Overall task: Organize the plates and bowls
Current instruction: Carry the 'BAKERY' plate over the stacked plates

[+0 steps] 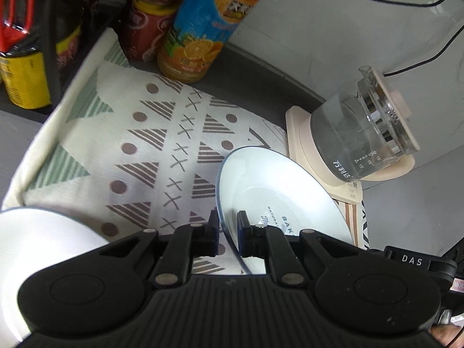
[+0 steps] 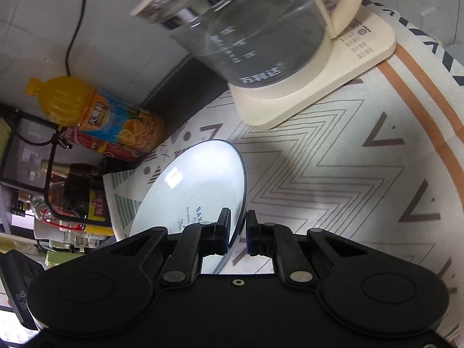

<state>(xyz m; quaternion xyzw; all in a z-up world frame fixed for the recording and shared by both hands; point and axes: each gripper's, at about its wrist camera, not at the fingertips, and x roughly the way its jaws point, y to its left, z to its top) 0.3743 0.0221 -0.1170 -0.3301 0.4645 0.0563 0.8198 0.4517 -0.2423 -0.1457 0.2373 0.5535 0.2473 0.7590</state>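
A white plate [image 1: 275,185] with a thin blue rim and printed lettering is held tilted above the patterned cloth. My left gripper [image 1: 227,226] is shut on its near rim, one finger on each face. The same plate shows in the right wrist view [image 2: 197,179], and my right gripper [image 2: 238,226] is shut on its rim too, one finger on each face. A second white dish [image 1: 37,249] lies at the lower left of the left wrist view, partly hidden behind the gripper body.
A glass kettle [image 1: 359,133] on a cream base [image 2: 342,66] stands close beside the plate. An orange juice bottle [image 1: 203,26], a red bottle [image 1: 148,14] and a black wire rack of packets [image 2: 58,191] stand at the back. Patterned cloths [image 2: 333,174] cover the table.
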